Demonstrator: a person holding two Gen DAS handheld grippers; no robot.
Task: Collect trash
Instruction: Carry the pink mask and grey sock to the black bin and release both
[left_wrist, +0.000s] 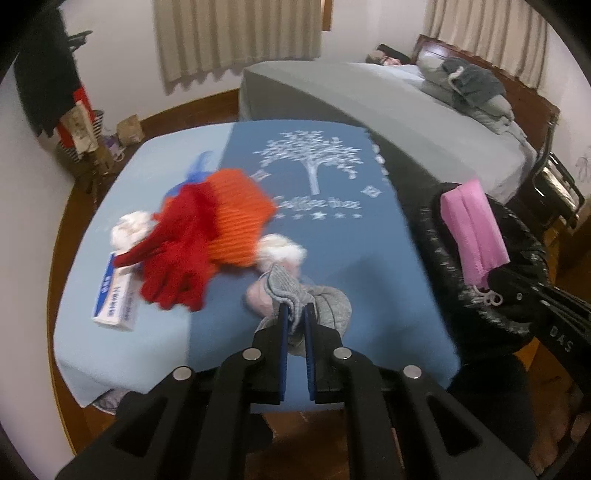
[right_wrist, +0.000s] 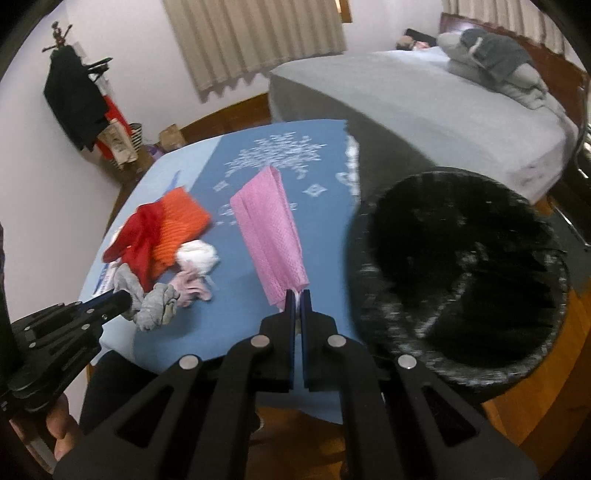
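Note:
My left gripper is shut on a grey sock lying on the blue tablecloth; the sock also shows in the right wrist view, with the left gripper at it. My right gripper is shut on a pink face mask and holds it up above the table, left of the black bin. In the left wrist view the mask hangs over the bin's rim. Crumpled white tissues lie on the table.
An orange knit hat and a red glove lie mid-table. A blue and white box lies at the left edge. A pale pink cloth lies by the sock. A grey bed stands behind. A coat rack stands far left.

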